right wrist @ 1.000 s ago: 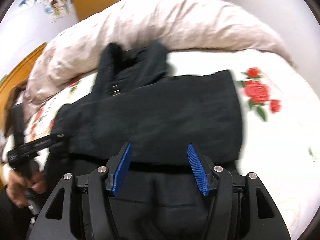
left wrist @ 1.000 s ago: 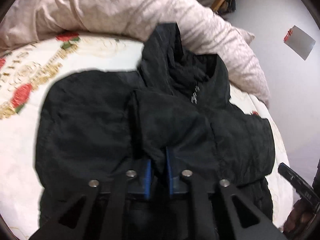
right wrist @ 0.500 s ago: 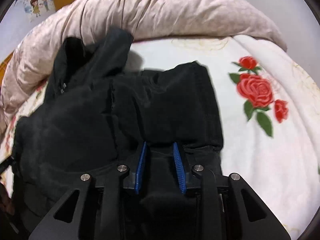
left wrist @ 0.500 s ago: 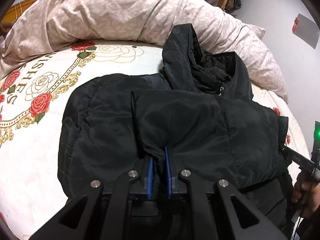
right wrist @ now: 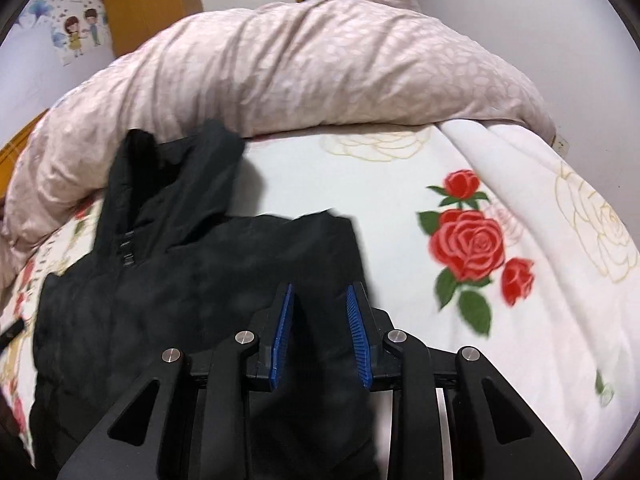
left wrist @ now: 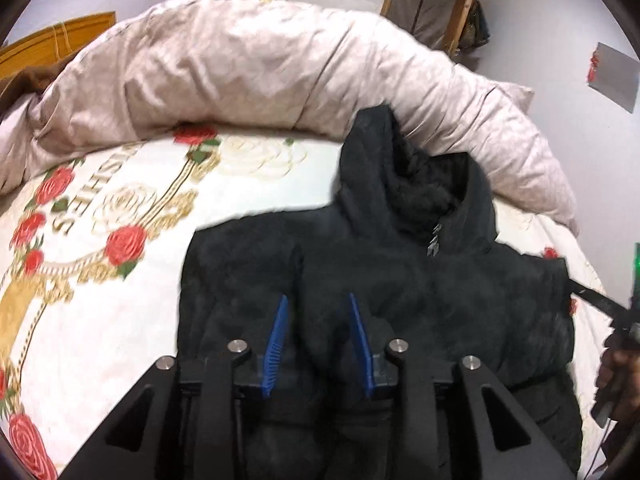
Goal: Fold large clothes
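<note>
Lying on the rose-print bedsheet (right wrist: 460, 160), black jacket (left wrist: 400, 280) beneath left gripper (left wrist: 318, 300) and right gripper (right wrist: 320, 290), both released.

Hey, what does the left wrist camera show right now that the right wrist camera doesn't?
Only the left wrist view shows the person's hand holding the other gripper at the right edge, gold lettering on the bedsheet, and a grey panel on the wall. Only the right wrist view shows the cartoon couple sticker and the big rose cluster. Both show the black jacket with its hood against the pink duvet, and an open gripper over it.
</note>
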Demonstrator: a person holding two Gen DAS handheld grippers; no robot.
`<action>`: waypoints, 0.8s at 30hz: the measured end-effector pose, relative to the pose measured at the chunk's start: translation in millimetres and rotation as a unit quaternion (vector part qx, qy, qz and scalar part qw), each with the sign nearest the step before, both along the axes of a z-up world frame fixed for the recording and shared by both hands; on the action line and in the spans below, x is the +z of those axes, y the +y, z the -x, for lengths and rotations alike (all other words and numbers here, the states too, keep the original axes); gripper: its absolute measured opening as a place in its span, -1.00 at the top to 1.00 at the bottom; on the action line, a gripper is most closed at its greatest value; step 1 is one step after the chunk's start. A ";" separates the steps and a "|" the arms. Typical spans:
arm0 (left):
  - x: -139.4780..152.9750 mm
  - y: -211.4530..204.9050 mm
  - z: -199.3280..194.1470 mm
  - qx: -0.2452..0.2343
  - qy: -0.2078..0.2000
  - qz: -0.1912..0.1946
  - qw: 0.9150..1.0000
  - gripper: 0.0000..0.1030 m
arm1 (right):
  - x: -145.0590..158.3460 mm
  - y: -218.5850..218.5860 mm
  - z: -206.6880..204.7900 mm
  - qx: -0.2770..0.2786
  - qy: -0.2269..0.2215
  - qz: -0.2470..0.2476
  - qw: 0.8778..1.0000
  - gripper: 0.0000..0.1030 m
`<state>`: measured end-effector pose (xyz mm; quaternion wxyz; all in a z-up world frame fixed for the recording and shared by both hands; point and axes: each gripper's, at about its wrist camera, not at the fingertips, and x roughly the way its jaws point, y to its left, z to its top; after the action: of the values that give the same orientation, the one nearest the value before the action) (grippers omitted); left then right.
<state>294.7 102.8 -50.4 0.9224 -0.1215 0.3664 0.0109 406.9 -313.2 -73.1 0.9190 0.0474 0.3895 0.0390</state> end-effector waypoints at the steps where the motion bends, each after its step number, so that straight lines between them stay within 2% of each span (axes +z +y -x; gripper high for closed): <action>1: 1.3 -5.7 -5.8 -0.006 -0.002 -0.008 1.000 0.31 | -3.9 -0.6 -4.2 0.002 0.005 0.002 1.000 0.44; 3: -4.6 -19.5 -26.3 -0.031 0.002 -0.021 0.999 0.31 | -12.5 -0.3 -15.2 0.003 0.016 0.010 1.000 0.44; 6: -38.0 -28.1 -55.7 -0.036 0.045 -0.043 0.997 0.26 | -35.3 -0.7 -28.0 0.007 0.043 0.030 0.999 0.44; 9: -57.7 -27.4 -67.0 -0.039 0.053 -0.044 0.997 0.25 | -45.7 -6.7 -28.4 0.008 0.051 0.021 0.998 0.44; 12: -55.3 -32.0 -71.2 -0.039 0.059 -0.062 0.996 0.26 | -31.7 -11.1 -20.8 0.001 0.046 0.015 0.999 0.44; 14: -45.5 -30.0 -69.3 -0.039 0.061 -0.061 0.996 0.26 | -15.7 -15.0 -7.4 -0.003 0.028 0.000 1.000 0.44; 18: -9.5 -22.7 -33.5 -0.035 0.014 -0.040 0.998 0.27 | 12.5 -14.6 44.3 0.014 -0.016 -0.015 1.000 0.44; 21: -4.4 -24.9 -9.8 -0.044 -0.002 -0.015 0.999 0.27 | 1.0 -9.0 59.0 0.032 0.002 -0.019 0.999 0.44; 24: -30.0 -36.3 -17.7 -0.054 0.038 -0.033 0.997 0.27 | -24.9 -0.5 52.1 0.036 0.038 -0.018 0.998 0.44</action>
<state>312.4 66.4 -80.4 0.9107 -0.0708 0.4064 -0.0221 354.8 -313.8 -98.0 0.9004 0.0512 0.4252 0.0767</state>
